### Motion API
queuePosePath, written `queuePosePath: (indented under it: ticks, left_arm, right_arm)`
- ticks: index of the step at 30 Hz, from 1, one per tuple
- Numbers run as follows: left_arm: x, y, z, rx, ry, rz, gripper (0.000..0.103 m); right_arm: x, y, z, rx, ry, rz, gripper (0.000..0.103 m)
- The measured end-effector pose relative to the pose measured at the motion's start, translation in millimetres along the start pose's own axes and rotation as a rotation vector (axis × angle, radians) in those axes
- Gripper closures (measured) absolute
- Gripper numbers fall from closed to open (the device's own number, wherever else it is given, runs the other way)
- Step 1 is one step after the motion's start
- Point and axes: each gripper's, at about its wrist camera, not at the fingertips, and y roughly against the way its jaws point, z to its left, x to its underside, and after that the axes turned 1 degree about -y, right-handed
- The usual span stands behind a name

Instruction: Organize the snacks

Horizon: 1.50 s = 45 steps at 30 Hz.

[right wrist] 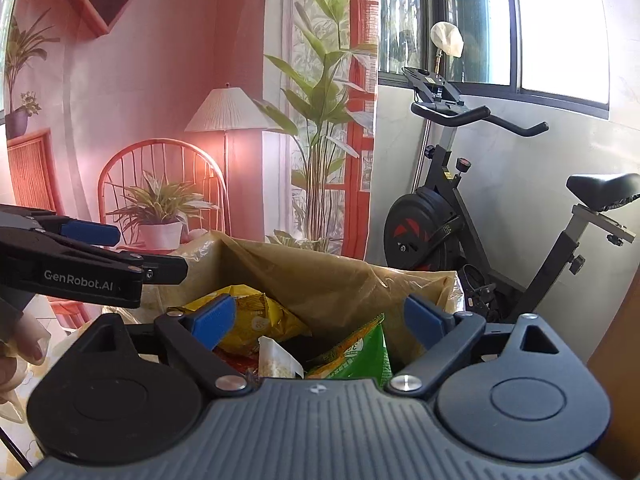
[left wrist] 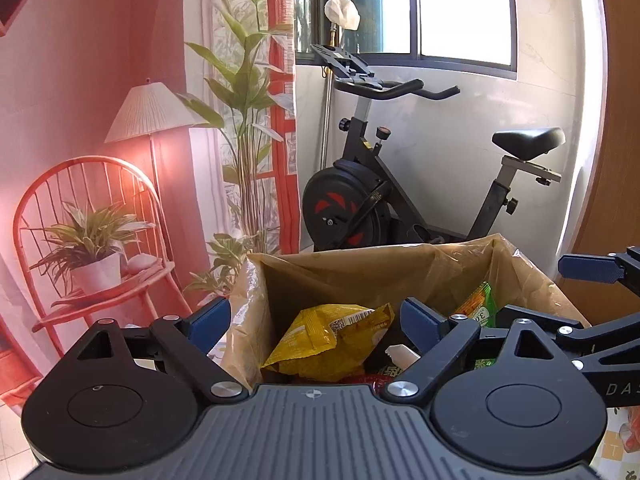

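1. Brown, plastic-lined box (left wrist: 360,276) stands open-topped; the left gripper (left wrist: 316,320) and right gripper (right wrist: 320,316) hang over its near rim, jaws wide, holding nothing.
2. Yellow snack bag (left wrist: 320,340) and green snack bag (right wrist: 356,356) lie inside; an exercise bike (left wrist: 400,184) stands behind.
3. Lower packets are hidden.

Strong daylight pours through the dark-framed sliding window (left wrist: 440,12), whose panes are blown out to plain white in both views, and it leaves a soft sheen on the pale wall below and glints on the crinkled translucent yellowish plastic liner (right wrist: 320,276) of the bag. The printed backdrop of a pink room with a lit pleated floor lamp (left wrist: 150,112) looks washed with a reddish cast, softer than the sharply focused black exercise bike (right wrist: 480,216). Fisheye bending curves the window frame and the wall edges, and the corners fall into dark vignette.
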Motion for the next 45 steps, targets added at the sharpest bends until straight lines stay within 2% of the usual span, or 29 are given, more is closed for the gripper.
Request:
queuePosePath:
  ticks: [5,10,14,19,26,45]
  left_arm:
    - [-4,35,-2,-0.087,-0.007,-0.047,0.009]
    - [-4,72,-3,-0.116,0.025,-0.091,0.008]
    - [-3,99,-5,-0.113,0.039,-0.123,0.006]
    - [-3,121,-15,-0.121,0.007,-0.117,0.006]
    - [4,130,-14,-0.105,0.048,-0.119,0.006]
    - [12,132,-15,-0.131,0.069,-0.110,0.006]
  right_arm:
    - [-6,34,2,0.031,-0.043,-0.040,0.005]
    - [-10,70,2,0.097,-0.074,-0.072,0.002]
    - [-8,97,1,0.102,-0.118,-0.091,0.002]
    - [-6,116,8,0.103,-0.121,-0.091,0.001]
    - [-2,128,17,0.088,-0.119,-0.098,0.001]
    - [1,125,16,0.088,-0.133,-0.080,0.001]
